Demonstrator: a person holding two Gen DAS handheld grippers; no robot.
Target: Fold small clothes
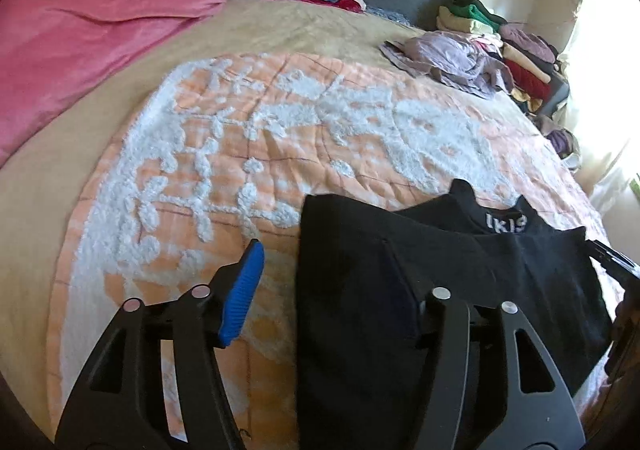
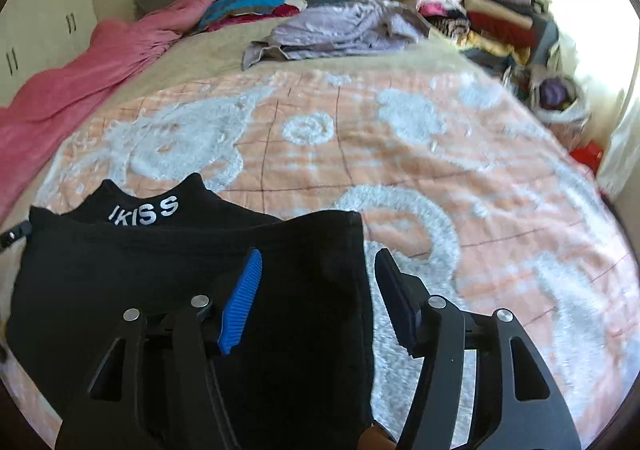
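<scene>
Bed: the orange-and-white tufted bedspread [image 2: 400,170] carries everything; the black garment [image 2: 160,274] lies flat at its near edge, both sides already folded in toward the middle.
Garment risk: judging by the loose flaps, the folded right flap [image 2: 320,250] could spring back or slide if a finger drags across it, since nothing pins it.
Far-side clutter: a crumpled lilac garment [image 2: 340,30] and a stack of folded clothes [image 2: 492,14] sit toward the head of the bed on the right, well apart; no threat from here, I think.
Left gripper [image 1: 340,282]: jaws spread, nothing pinched; the blue pad [image 1: 242,294] hovers over bare bedspread just beside the garment's left fold, while the other finger is lost against the black cloth.
Left risk: closing blindly there could catch one layer only and pull the fold open.
Right gripper [image 2: 320,298]: jaws spread and pinching nothing, straddling the garment's right edge, one finger over the cloth, one over the bedspread.
Right risk: a grab here may gather bedspread tufts along with the hem.
Writing: white letters on the neckband [image 2: 144,212] read "IKISS"; the left view shows only part of it.
</scene>
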